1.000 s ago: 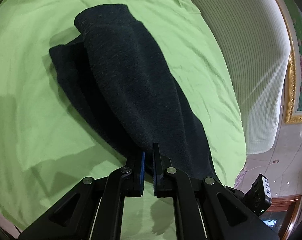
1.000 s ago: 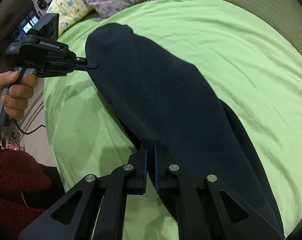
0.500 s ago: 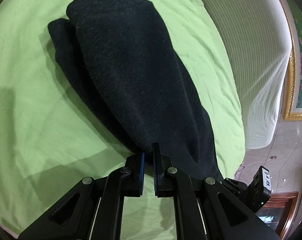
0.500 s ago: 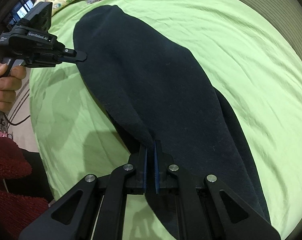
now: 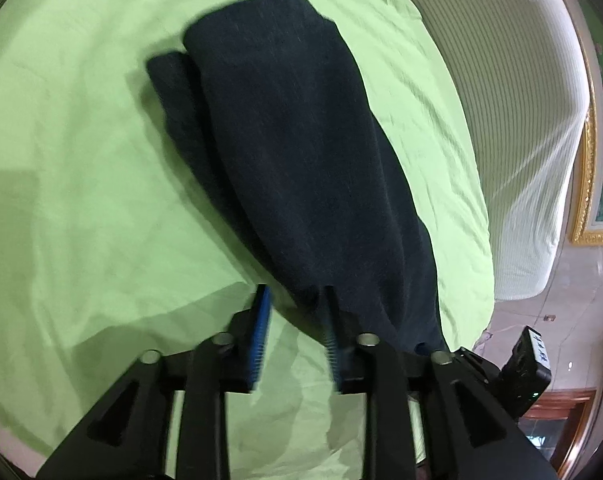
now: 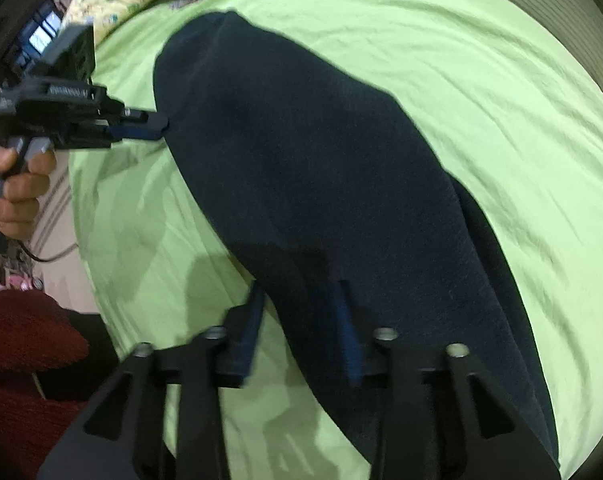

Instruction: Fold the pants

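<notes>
From the left wrist camera, the dark pants (image 5: 301,152) lie lengthwise on the green bedsheet (image 5: 81,180), running from the near centre to the far centre, one leg stacked on the other with the lower layer peeking out along the left edge. The left gripper (image 5: 295,300) has just been opening: its jaws now stand apart, and the near corner of the cloth sits in the gap without being pinched. That reads as a release, the edge being laid down where the fold should stay. A striped mattress (image 5: 513,120) shows far right.

From the right wrist camera, the pants (image 6: 321,184) stretch from near right to far left across the sheet (image 6: 501,100). The right gripper (image 6: 299,296) has likewise just been opening; its jaws are apart over the near edge of the fabric, gripping nothing. At far left the other gripper (image 6: 157,126), held in a hand (image 6: 17,188), points at the opposite end. Both ends appear let go together, so the lengthwise fold settles flat; a crosswise fold probably remains.
</notes>
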`<state>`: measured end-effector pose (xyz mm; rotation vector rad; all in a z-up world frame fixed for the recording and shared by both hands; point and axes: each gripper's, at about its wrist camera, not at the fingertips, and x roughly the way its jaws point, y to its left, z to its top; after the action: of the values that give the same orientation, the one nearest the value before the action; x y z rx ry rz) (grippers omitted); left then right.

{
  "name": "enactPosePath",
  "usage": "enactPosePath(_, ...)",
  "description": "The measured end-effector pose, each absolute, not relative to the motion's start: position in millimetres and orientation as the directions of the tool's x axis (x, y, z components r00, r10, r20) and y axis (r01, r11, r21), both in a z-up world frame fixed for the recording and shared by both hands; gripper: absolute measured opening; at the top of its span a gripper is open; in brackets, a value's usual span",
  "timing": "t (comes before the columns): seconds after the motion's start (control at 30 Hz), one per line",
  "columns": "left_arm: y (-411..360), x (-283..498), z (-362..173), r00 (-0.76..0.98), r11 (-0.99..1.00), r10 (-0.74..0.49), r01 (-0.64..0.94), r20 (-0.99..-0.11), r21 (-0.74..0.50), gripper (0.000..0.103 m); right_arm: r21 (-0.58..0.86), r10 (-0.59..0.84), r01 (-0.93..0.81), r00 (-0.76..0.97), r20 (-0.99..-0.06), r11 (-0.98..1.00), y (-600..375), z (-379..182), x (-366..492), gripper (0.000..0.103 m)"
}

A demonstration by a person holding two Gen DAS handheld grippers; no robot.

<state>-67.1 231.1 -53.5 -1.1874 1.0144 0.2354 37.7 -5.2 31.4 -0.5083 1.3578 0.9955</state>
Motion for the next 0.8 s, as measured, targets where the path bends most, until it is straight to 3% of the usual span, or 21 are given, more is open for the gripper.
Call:
enactPosePath(0.07,239.8,-69.3,-47.5,0.575,0.389,-0.315,-0.647,-0.755,-0.656,0.037,0.273,0.337,-0.798,-0.094,-0.937,0.537,-8.8,39.2,45.0,0.043)
enactPosePath(0.13,250.5,-70.1,-44.9,0.573,0.371,-0.301,-0.666,-0.762,-0.647,0.053,0.307,0.375,-0.776,-0.098,-0.922,0.552,-13.0,45.0,52.8,0.043)
enactPosePath(0.2,263.1,-71.3,-44.1,0.571,0.335,-0.280,-0.696,-0.772,-0.636,0.061,0.328,0.411,-0.752,-0.084,-0.908,0.572,-14.7,50.4,62.1,0.043)
enactPosePath(0.57,308.4,-58.7,-59.6,0.544,0.230,-0.258,-0.768,-0.798,-0.598,0.061,0.422,0.515,-0.522,0.039,-0.856,0.741,-13.4,38.1,142.5,0.043)
enactPosePath(0.8,322.5,-55.9,-75.5,0.555,0.178,-0.276,-0.773,-0.785,-0.609,0.061,0.395,0.460,-0.539,-0.016,-0.888,0.744,22.8,11.0,164.2,0.042)
